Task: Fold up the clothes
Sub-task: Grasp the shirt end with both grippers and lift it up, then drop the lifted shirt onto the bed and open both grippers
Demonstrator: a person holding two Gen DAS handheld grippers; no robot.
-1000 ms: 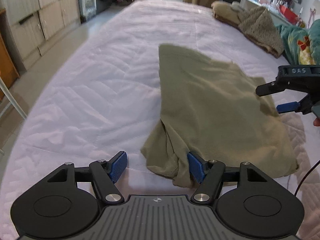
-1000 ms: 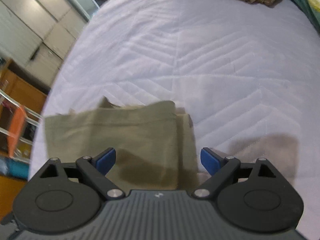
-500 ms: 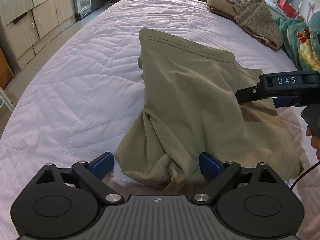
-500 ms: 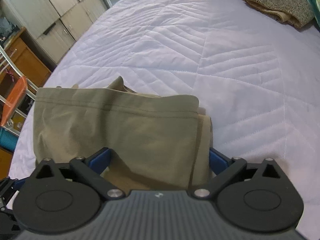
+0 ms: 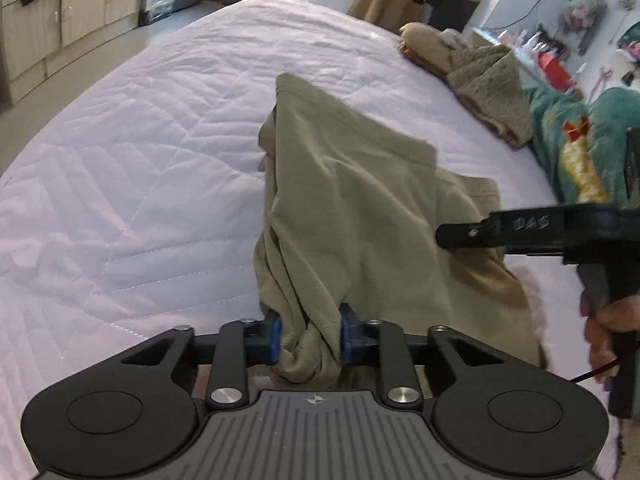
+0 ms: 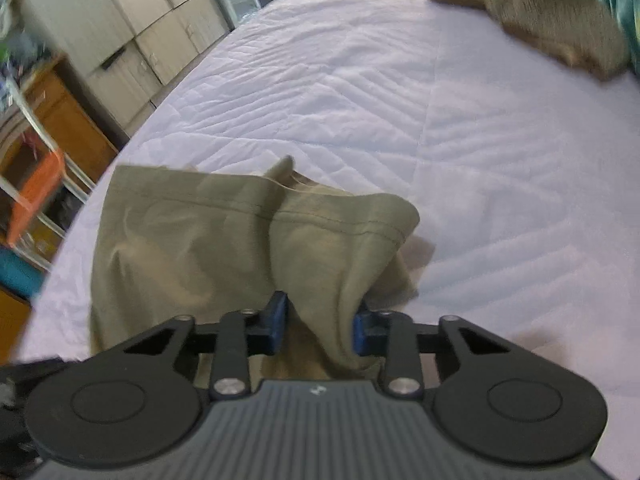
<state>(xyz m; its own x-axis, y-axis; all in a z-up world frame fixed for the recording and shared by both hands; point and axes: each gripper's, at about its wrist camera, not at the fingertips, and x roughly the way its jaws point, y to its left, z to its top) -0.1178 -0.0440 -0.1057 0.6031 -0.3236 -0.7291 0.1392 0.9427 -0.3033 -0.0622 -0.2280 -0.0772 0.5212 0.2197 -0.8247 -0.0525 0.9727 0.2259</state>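
Observation:
An olive-green garment point(image 5: 348, 200) lies partly folded on the pale quilted bed point(image 5: 140, 140). My left gripper point(image 5: 308, 334) is closing, and its blue pads pinch a bunched near corner of the cloth. In the right wrist view the same olive-green garment point(image 6: 192, 232) stretches away to the left, and my right gripper point(image 6: 319, 328) is closing with its pads squeezing a gathered fold of it. The right gripper point(image 5: 520, 232) also shows from the side in the left wrist view, over the garment's right part, held by a hand point(image 5: 608, 320).
A brown knitted heap point(image 5: 480, 76) and a teal patterned blanket point(image 5: 580, 152) lie at the bed's far right. Pale cabinets point(image 6: 132, 32), a wooden unit and a rack with an orange bin point(image 6: 36, 192) stand past the bed's left edge.
Both grippers' jaws went from wide apart to pinched together on the olive cloth. The cloth has bunched and lifted at both held spots, and the right wrist view has rolled.

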